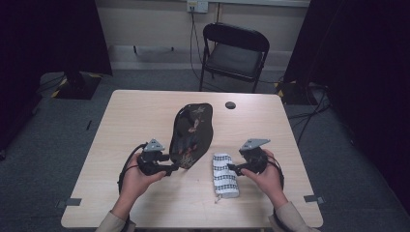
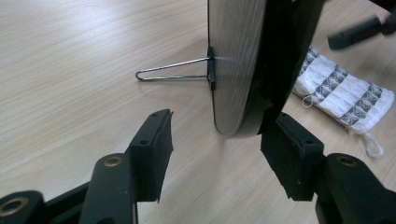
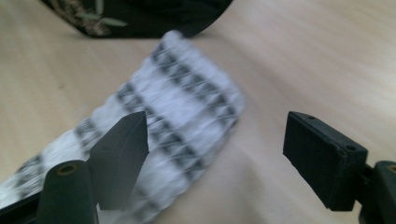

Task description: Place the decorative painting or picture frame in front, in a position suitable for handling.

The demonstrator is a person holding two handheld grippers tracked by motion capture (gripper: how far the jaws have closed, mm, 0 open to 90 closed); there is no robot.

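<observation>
Dark and oval, a fan-shaped board (image 1: 192, 135) printed with leaves and blossoms stands propped at a tilt near the middle of the pale wooden table (image 1: 145, 116). In the left gripper view its pale wood-grain back (image 2: 233, 65) rises edge-on, and a thin wire stand (image 2: 173, 70) clipped to that back runs out flat over the tabletop.

At the board's lower end sits the left gripper (image 1: 170, 168), held in the person's left hand (image 1: 138, 176). Its jaws stand apart, one on each side of the board's bottom edge; the pads do not press on it, though the one on the board's dark side lies very close.

Just beside the board's lower end lies a white cloth pouch (image 1: 225, 175) banded with dark triangle rows, flat on the table, with a small metal ring (image 2: 306, 100) at the end nearer the board.

On the pouch's far side from the board is the right gripper (image 1: 233, 168), in the right hand (image 1: 266, 176). Its jaws are spread wide above the pouch (image 3: 177, 121), holding nothing.

Beyond the board's far end a small black round disc (image 1: 230, 105) rests on the table, and farther behind stands a black folding chair (image 1: 234, 53).
</observation>
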